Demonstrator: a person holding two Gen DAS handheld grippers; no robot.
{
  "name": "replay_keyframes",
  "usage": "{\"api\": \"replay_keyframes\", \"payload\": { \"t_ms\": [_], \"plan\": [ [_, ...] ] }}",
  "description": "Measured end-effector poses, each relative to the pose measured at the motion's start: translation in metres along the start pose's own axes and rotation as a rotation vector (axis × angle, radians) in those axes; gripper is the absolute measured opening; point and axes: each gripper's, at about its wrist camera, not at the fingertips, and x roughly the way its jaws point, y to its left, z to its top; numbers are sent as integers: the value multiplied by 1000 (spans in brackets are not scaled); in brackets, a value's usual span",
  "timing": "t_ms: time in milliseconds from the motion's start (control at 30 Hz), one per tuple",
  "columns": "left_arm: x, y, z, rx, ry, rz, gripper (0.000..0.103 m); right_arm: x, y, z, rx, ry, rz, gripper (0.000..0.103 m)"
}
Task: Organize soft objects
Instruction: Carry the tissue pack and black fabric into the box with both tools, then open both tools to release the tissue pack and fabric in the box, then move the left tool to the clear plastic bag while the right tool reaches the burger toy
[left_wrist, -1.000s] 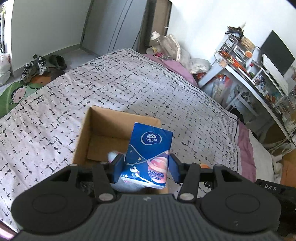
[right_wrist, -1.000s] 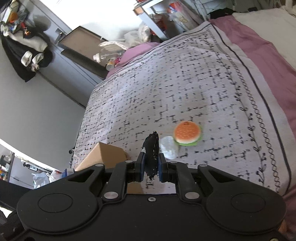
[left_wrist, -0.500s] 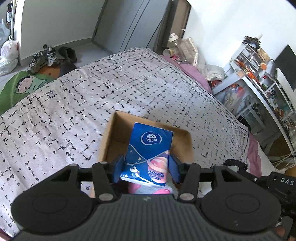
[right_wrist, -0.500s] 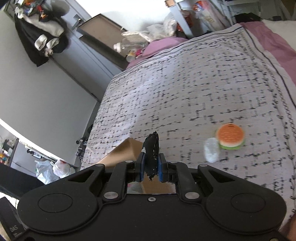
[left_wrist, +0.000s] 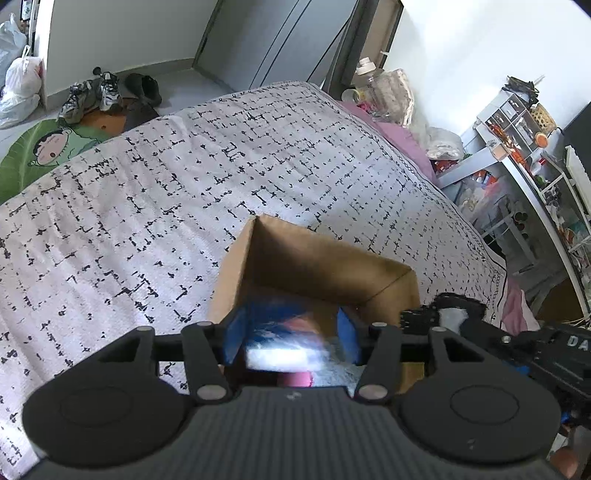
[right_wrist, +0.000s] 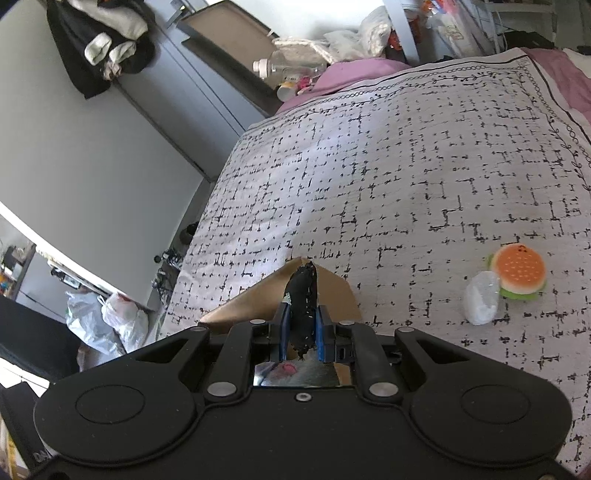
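L tongs (left_wrist: 290, 338): opening over cardboard box (left_wrist: 314, 258), lower centre; blurred blue tissue pack (left_wrist: 280, 345) between pads, loose.
R tongs (right_wrist: 301, 328): pinching black soft item (right_wrist: 303, 302), lower centre.
Bed (right_wrist: 406, 177): burger toy (right_wrist: 521, 273), right.

Bright daylight in both views, no harsh glare on white black-flecked bedspread (left_wrist: 184, 206). Strong fisheye bending: walls and wardrobe lines curve toward corners, dark vignette at upper right corner of left wrist view. Blue-and-pink tissue pack (left_wrist: 284, 343) between blue pads of left gripper (left_wrist: 290, 339), whose jaws are opening, smeared by motion blur, white streak of glare across it. Inner walls of brown cardboard box (left_wrist: 325, 262) in shadow. Right wrist view sharp; soft pale sunlit patch on bedspread near orange plush burger (right_wrist: 521, 275).
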Motion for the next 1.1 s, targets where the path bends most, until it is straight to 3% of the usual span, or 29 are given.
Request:
{"api": "replay_keyframes", "payload": {
  "t_ms": [200,367,633,867,933,1000,1100],
  "plan": [
    [-4,2,6,-9,-4,-10,55,16,10,-6,-7,21,-7,15],
    [-6,3,7,-7,-3,-15,55,23,15,-9,5,42,28,32],
    [-9,2,4,-14,15,-10,58,6,6,-10,-2,29,-6,32],
    [-13,-8,-2,-10,11,19,70,-18,-13,-8,1,7,-36,33],
    [-15,-12,-3,-8,11,23,72,-25,-19,-8,0,5,-44,36],
    [-18,-17,-5,-1,11,18,73,-31,-23,-8,-21,-3,-57,51],
    [-20,-27,-8,17,16,10,74,-42,-28,-9,-61,-15,-75,55]
  ]
}}
